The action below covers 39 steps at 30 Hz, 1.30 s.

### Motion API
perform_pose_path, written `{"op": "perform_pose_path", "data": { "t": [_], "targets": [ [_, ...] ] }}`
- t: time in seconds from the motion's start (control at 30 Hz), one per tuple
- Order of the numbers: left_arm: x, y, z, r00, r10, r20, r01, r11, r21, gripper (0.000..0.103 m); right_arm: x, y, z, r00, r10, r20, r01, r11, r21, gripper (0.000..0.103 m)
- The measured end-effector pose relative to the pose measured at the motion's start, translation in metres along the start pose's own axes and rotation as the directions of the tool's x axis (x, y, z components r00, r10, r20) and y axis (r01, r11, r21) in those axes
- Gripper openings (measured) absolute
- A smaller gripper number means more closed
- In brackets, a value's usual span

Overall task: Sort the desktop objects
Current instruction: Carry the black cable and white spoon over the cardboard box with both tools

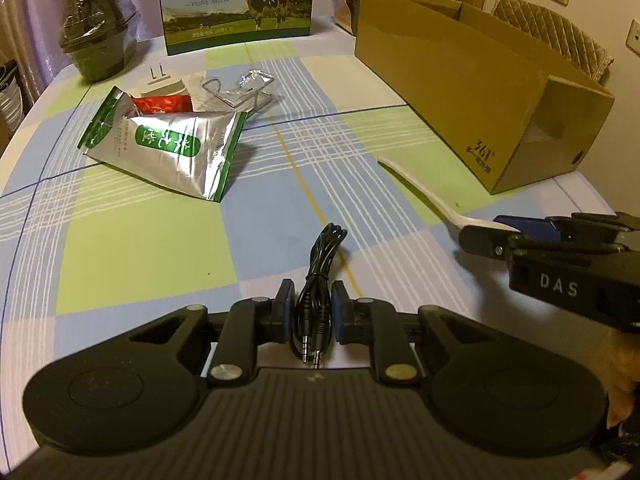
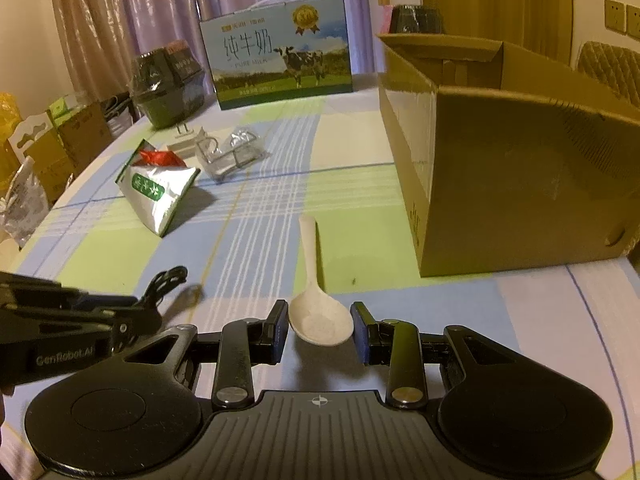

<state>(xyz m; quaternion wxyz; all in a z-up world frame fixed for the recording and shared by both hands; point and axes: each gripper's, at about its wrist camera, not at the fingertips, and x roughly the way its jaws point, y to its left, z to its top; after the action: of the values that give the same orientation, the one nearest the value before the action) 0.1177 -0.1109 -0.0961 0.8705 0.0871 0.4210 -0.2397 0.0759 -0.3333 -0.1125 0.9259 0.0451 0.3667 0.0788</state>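
Coiled black audio cable (image 1: 316, 280) with two jack plugs is lying on the green-and-blue checked tablecloth (image 1: 140, 240), sitting between the narrowly parted pads of the left gripper (image 1: 313, 312), though whether they are pinching it is unclear. Beside it, the right gripper (image 2: 320, 330) is gaping around the bowl of a white plastic spoon (image 2: 316, 292), near the open brown cardboard box (image 2: 520, 168).

A coiled cable (image 1: 318, 280) is set on the table (image 1: 140, 248) between the fingers of the left gripper (image 1: 313, 312). To its right a spoon (image 2: 316, 300) is laid, its bowl between the fingers of the right gripper (image 2: 320, 330). A cardboard box (image 2: 500, 152) is placed right of the spoon. A foil pouch (image 1: 172, 144) is found far left, with a milk carton (image 1: 236, 0) behind it.
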Motion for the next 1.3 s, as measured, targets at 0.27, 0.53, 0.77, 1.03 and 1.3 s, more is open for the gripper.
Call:
{"op": "perform_pose_path", "data": {
  "t": [0.27, 0.53, 0.77, 1.03, 1.3],
  "targets": [
    [-0.018, -0.004, 0.001, 1.0, -0.008, 0.02, 0.008, 1.0, -0.011, 0.015, -0.014, 0.004, 0.003, 1.0, 0.001, 0.015, -0.001, 1.0, -0.004, 0.03],
    [-0.032, -0.01, 0.003, 0.999, -0.012, 0.041, 0.012, 1.0, -0.014, 0.015, -0.033, 0.005, 0.005, 0.999, -0.005, 0.05, 0.006, 1.0, -0.016, 0.03],
    [-0.043, -0.013, 0.01, 0.998, -0.013, 0.063, 0.014, 1.0, -0.014, 0.015, -0.05, 0.006, 0.013, 0.995, -0.008, 0.095, 0.011, 0.999, -0.031, 0.03],
    [-0.06, -0.022, 0.027, 0.995, -0.019, 0.101, 0.019, 1.0, 0.0, 0.015, -0.07, 0.008, 0.027, 0.988, -0.003, 0.155, 0.008, 0.999, -0.031, 0.03],
    [-0.076, -0.037, 0.045, 0.989, -0.035, 0.144, 0.033, 0.999, 0.016, 0.015, -0.092, 0.002, 0.044, 0.976, -0.008, 0.217, 0.015, 0.999, -0.028, 0.03]
  ]
}}
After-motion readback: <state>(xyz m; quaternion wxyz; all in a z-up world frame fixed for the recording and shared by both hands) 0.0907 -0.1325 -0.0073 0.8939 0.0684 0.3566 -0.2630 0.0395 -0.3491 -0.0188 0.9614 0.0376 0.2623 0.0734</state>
